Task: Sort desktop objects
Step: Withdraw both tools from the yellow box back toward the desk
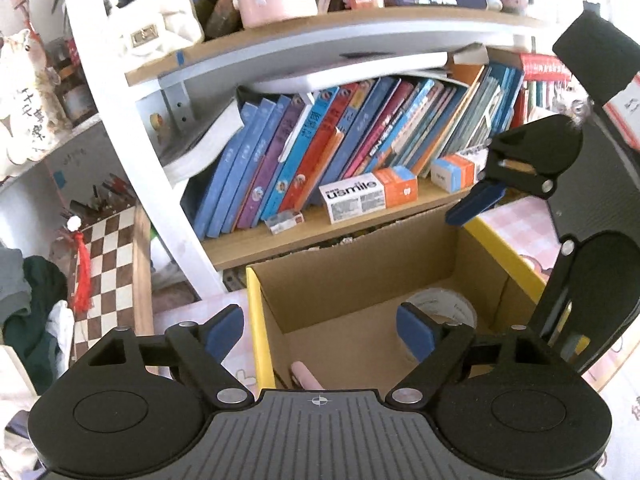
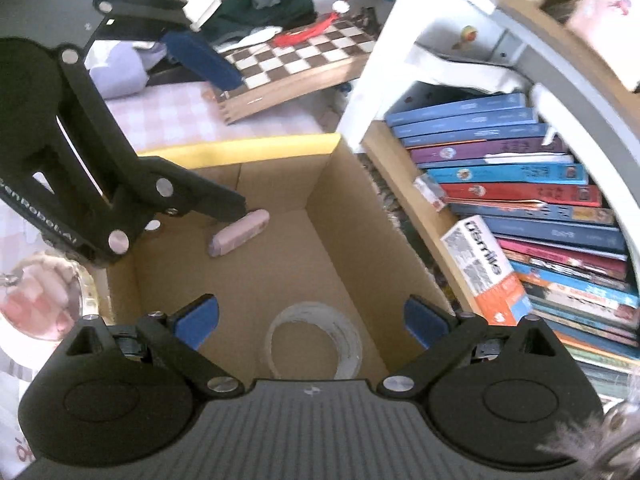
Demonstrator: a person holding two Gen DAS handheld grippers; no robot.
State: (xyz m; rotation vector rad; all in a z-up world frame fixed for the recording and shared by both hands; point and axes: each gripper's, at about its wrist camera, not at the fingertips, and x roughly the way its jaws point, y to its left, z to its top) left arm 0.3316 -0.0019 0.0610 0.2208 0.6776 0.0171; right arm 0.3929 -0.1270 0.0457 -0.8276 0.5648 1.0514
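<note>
An open cardboard box [image 1: 352, 280] with yellow-taped rims stands on the pink checked cloth below the bookshelf. On its floor lie a roll of clear tape [image 1: 444, 304] and a pink capsule-shaped item [image 1: 306, 376]. My left gripper [image 1: 320, 332] hovers open over the box's near left corner with nothing between its fingers. My right gripper [image 2: 312, 322] is open and empty straight above the tape roll [image 2: 316, 340]. The pink item [image 2: 240, 232] rests near the far wall of the box [image 2: 360, 220]. A blue finger [image 1: 476, 202] of the right gripper shows over the box's right rim.
A white bookshelf [image 1: 132, 168] packed with leaning books [image 1: 304, 152] rises right behind the box, with a usmile carton [image 1: 368, 196] on its lower board. A wooden chessboard [image 2: 304, 60] and a pile of clothes [image 2: 260, 4] lie to the left.
</note>
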